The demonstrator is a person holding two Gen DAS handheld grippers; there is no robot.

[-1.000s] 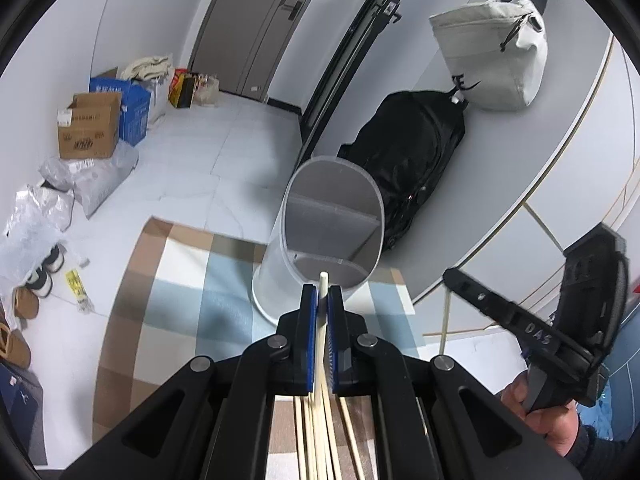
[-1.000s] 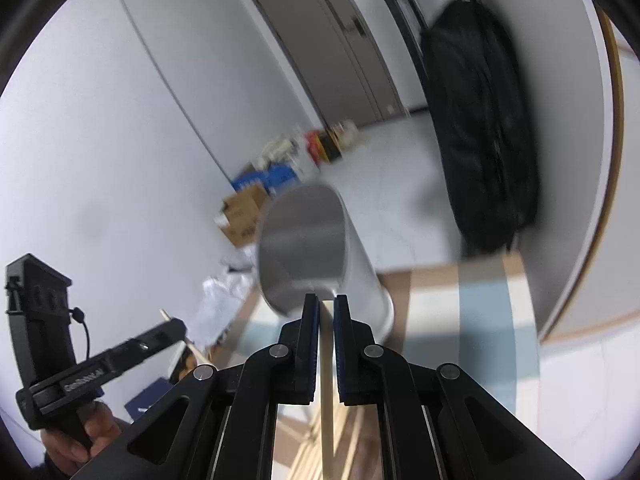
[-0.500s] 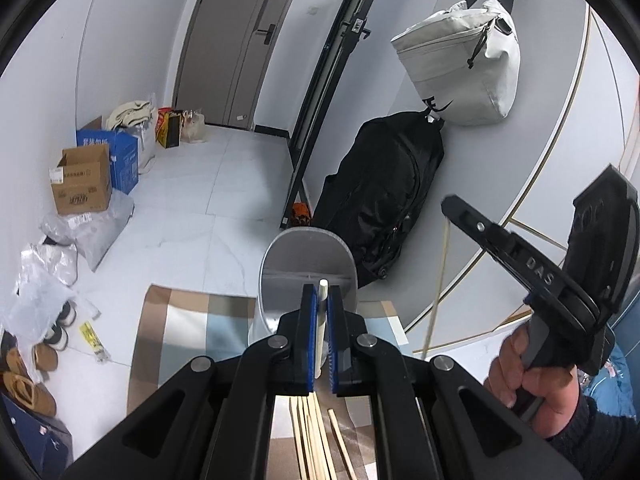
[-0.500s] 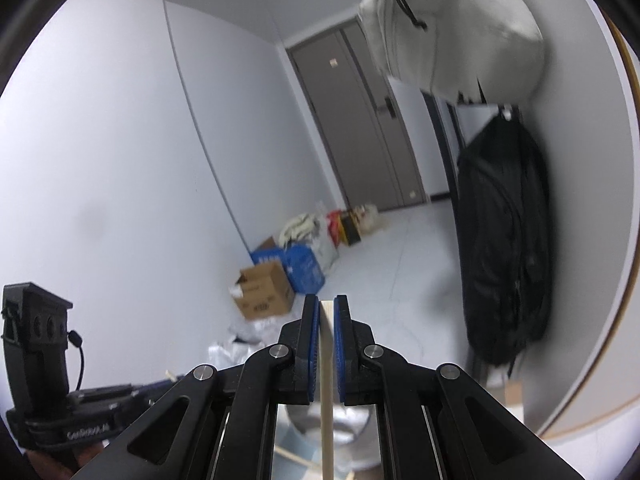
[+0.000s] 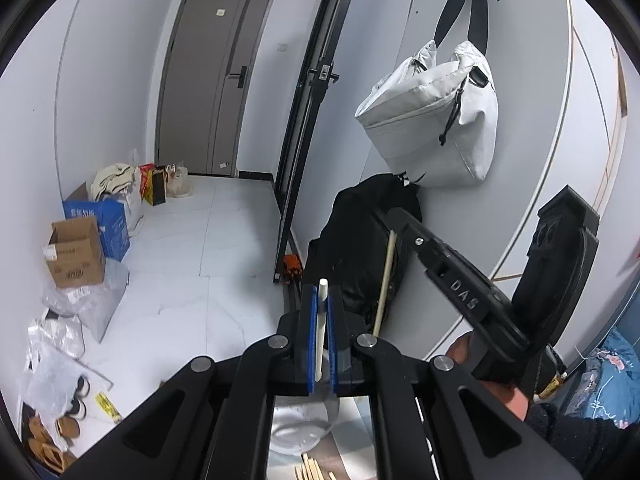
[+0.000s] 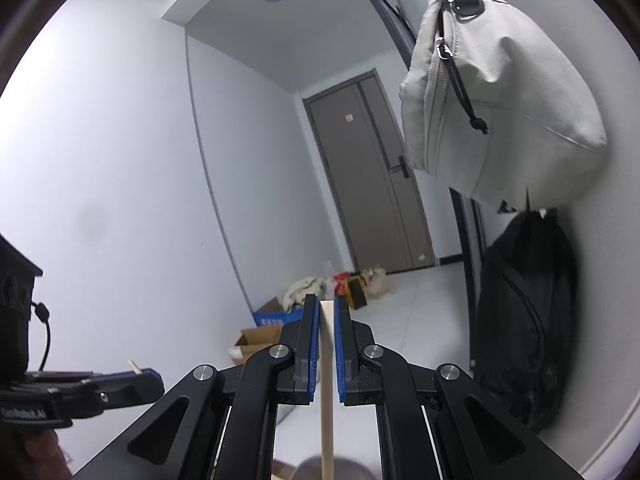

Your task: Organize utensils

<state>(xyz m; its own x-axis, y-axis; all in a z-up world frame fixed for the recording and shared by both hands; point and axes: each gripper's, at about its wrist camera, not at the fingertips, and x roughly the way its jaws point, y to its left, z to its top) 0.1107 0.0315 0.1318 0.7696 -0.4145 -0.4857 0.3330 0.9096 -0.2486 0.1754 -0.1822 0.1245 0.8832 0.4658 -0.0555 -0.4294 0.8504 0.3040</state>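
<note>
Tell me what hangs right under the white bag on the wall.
A black backpack hangs just below the white bag, against the wall. Its lower part is covered by the right gripper and left gripper.

white chopstick (image 5: 320, 332) standing upright between left jaws | wooden chopstick (image 6: 327, 380) standing upright between right jaws | more chopsticks (image 5: 310, 470) lying low, beside holder (image 5: 298, 428)
</note>
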